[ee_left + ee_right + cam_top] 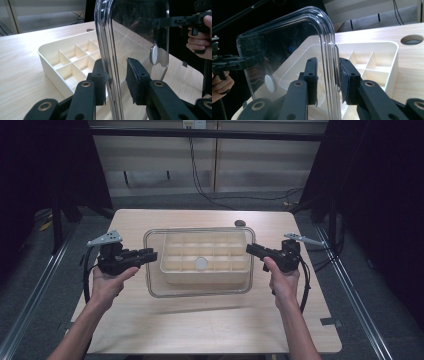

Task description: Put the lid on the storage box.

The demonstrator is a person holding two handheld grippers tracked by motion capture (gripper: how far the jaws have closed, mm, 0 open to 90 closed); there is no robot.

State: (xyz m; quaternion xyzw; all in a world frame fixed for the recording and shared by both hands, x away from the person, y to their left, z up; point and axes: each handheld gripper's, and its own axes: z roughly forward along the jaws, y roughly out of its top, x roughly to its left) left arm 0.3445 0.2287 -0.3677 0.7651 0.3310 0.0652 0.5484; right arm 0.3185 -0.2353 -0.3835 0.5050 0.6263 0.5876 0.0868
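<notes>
Two tools, one lid: I hold the clear rounded-rectangle plastic lid (pixel 200 292) flat above the cream plastic divided organiser tray (pixel 205 254), mid-table, nearer the far edge. My left tool (pixel 150 255) straddles the lid's left short edge with its jaws part open; one pad seems to touch the rim, the other stands off it. My right tool (pixel 251 249) has its jaws about the right short edge, close on both sides, though I cannot tell whether they pinch. The lid's long axis runs tool to tool, parallel to the table's near edge. It sits slightly nearward of the tray, so seating it looks to need a small shift toward the far edge, then a level descent.
</notes>
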